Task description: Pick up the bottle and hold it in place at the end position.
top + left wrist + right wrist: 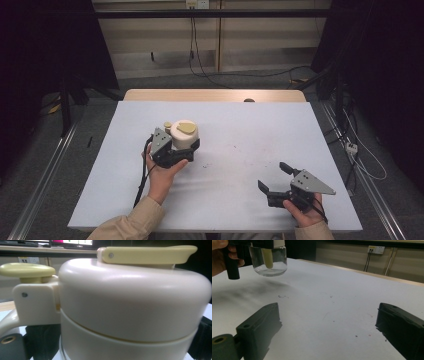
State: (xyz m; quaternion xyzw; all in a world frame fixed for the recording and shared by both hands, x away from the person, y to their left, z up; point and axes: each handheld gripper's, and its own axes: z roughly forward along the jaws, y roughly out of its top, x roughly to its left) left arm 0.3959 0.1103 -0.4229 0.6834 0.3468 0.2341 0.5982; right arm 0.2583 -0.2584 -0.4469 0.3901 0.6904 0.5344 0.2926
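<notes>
Cream lid [135,302] of the dispenser jar is filling the left gripper view, its yellow flip lever [150,254] lying flat on top and a round yellow knob [27,270] sticking out on a side bracket. Jar [183,139] is sitting left of centre on the table — in the right gripper view its clear glass base [270,262] is looking lifted just off the surface, with a yellow-green tube inside, though I cannot be sure of the gap. Left gripper [172,154] is clamping the jar around the body just under the lid, jaws pressing both sides, likely so the glass is hanging free and the lid is staying reachable from above. Right gripper [276,179] is resting low near the table's [240,125] front right, well apart from the jar — jaws spread wide, holding nothing, touching nothing, probably waiting to work the lever or knob.
</notes>
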